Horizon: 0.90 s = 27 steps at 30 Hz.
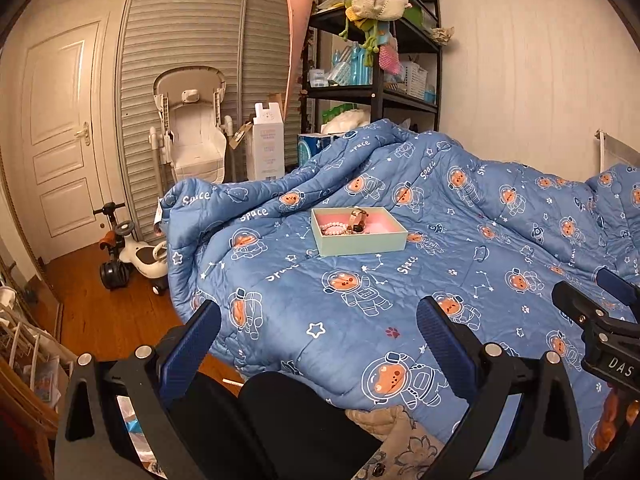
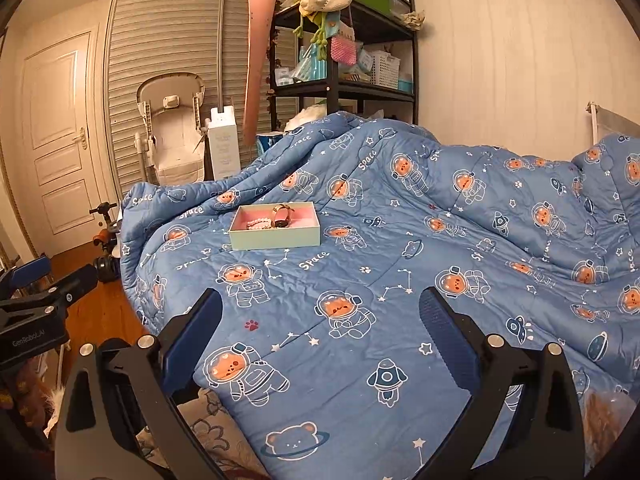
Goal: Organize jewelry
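While both claws hang spread and empty, the left gripper (image 1: 320, 336) and right gripper (image 2: 320, 332) are well short of the box (image 1: 359, 236), which sits at twelve o'clock on the blue quilt (image 1: 440, 280), holding a bead bracelet (image 1: 334, 229) and watch (image 1: 357, 220). Nothing lies between. Shelving (image 1: 376, 92) stands at one o'clock, a door (image 1: 60, 136) at ten.

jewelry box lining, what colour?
Pink lining; the jewelry box is pale mint outside. Right wrist view shows it best.
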Motion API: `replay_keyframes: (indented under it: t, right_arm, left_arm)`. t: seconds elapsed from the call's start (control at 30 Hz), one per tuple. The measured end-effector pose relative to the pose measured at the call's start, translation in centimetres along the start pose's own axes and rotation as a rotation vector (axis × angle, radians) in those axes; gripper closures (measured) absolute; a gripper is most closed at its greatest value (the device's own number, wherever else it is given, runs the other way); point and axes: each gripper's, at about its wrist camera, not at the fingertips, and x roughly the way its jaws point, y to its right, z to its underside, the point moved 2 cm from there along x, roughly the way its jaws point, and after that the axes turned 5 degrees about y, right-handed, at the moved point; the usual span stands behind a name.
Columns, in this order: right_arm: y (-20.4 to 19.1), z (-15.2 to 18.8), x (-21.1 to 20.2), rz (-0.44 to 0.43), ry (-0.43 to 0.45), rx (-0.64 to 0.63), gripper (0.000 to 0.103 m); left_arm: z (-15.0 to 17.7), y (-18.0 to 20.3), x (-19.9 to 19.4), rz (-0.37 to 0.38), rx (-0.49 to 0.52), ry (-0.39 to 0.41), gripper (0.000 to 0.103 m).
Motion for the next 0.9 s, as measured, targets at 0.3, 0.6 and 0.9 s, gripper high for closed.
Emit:
replay_keyframes:
  t: [0.3, 0.6, 0.9]
  right_arm:
    - [-0.42, 0.04, -0.22, -0.011, -0.002, -0.022, 0.006]
    - [-0.8, -0.15, -0.35, -0.011, 0.003, -0.037, 0.006]
    - [-0.71, -0.07, -0.4, -0.006, 0.0, -0.033, 0.006]
  left_arm:
    - [0.14, -0.25, 0.24, 0.006, -0.018, -0.012, 0.007]
    - [0.23, -0.43, 0.27, 0.002, -0.021, -0.021, 0.007]
    - [0.17, -0.48, 0.15, 0.001, -0.02, -0.018, 0.007]
